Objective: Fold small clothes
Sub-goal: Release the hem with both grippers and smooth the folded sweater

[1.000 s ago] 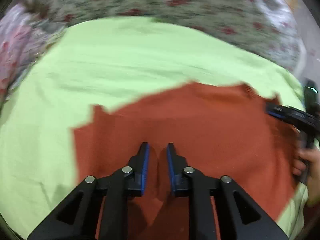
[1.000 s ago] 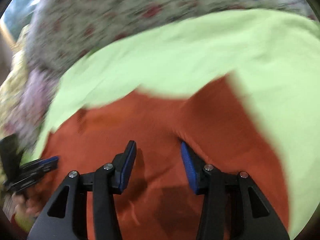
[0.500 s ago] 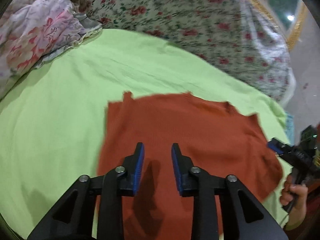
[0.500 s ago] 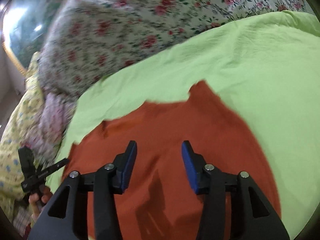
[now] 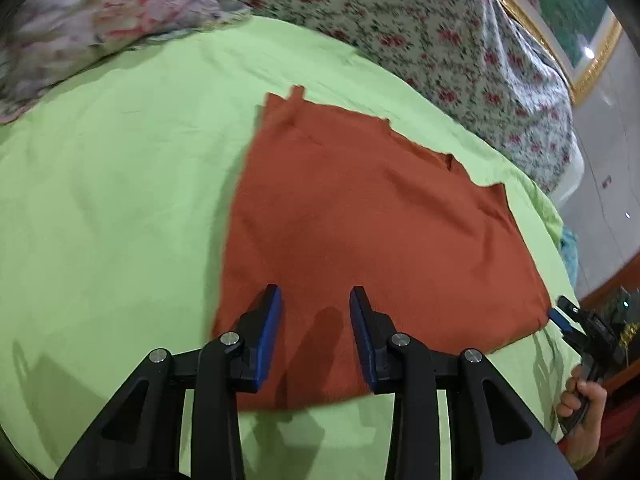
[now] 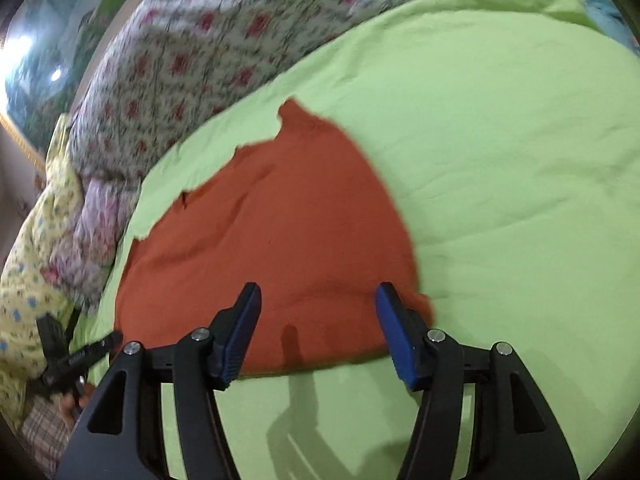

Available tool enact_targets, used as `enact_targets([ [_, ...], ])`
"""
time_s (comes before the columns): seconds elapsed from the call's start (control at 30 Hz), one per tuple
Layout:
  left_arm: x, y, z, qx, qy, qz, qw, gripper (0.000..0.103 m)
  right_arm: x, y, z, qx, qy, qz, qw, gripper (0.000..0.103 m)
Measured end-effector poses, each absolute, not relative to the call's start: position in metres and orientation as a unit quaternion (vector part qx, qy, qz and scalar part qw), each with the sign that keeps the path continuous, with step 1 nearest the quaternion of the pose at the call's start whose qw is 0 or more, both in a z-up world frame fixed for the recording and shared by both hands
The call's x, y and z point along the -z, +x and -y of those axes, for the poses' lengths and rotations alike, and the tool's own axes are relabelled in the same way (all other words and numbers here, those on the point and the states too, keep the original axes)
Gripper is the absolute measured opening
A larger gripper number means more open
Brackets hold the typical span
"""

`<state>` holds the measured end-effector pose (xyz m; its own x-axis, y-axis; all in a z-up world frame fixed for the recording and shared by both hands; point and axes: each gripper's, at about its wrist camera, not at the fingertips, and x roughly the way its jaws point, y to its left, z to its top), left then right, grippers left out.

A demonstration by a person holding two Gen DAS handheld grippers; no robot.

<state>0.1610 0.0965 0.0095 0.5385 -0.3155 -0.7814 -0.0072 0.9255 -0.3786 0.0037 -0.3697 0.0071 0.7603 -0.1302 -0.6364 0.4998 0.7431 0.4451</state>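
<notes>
A rust-orange garment [image 5: 360, 240] lies spread flat on the light green sheet [image 5: 120, 200]; it also shows in the right wrist view [image 6: 280, 240]. My left gripper [image 5: 315, 312] is open and empty, raised above the garment's near edge. My right gripper [image 6: 318, 308] is open wide and empty, above the garment's near edge. The right gripper shows at the right edge of the left wrist view [image 5: 576, 324], beside the garment's near right corner. The left gripper shows at the left edge of the right wrist view [image 6: 80, 356].
A flowered quilt [image 5: 440, 32] is heaped along the far side of the bed. A pink flowered pillow [image 5: 100, 12] lies at the far left. Yellow and pink bedding [image 6: 36, 240] is piled at the left in the right wrist view. The green sheet [image 6: 500, 160] stretches to the right.
Both grippers have lifted and pulled back from the garment, so more of it and the sheet shows. The left gripper's jaws opened wider. The garment lies flat, let go.
</notes>
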Motion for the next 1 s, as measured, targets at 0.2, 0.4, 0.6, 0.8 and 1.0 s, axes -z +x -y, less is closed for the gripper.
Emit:
enact_targets([
  [0.2,-0.010,0.118,-0.113,0.078,-0.220,-0.467,0.853,0.042,-0.016,-0.017,0.349,0.174,0.323,-0.259,0.893,0.061],
  [0.4,-0.013,0.083,-0.110,0.081,-0.224,-0.471,0.850,0.047,-0.005,-0.024,0.310,0.138,0.333,-0.253,0.898,0.062],
  [0.6,-0.002,0.073,-0.108,0.091,-0.257,-0.475,0.837,0.052,0.005,-0.025,0.274,0.101,0.340,-0.255,0.899,0.063],
  [0.8,0.008,0.090,-0.105,0.073,-0.265,-0.475,0.836,0.056,0.006,-0.025,0.247,0.075,0.330,-0.265,0.903,0.066],
  [1.0,0.017,0.118,-0.108,0.060,-0.307,-0.458,0.832,0.058,0.004,-0.020,0.240,0.067,0.326,-0.268,0.904,0.067],
])
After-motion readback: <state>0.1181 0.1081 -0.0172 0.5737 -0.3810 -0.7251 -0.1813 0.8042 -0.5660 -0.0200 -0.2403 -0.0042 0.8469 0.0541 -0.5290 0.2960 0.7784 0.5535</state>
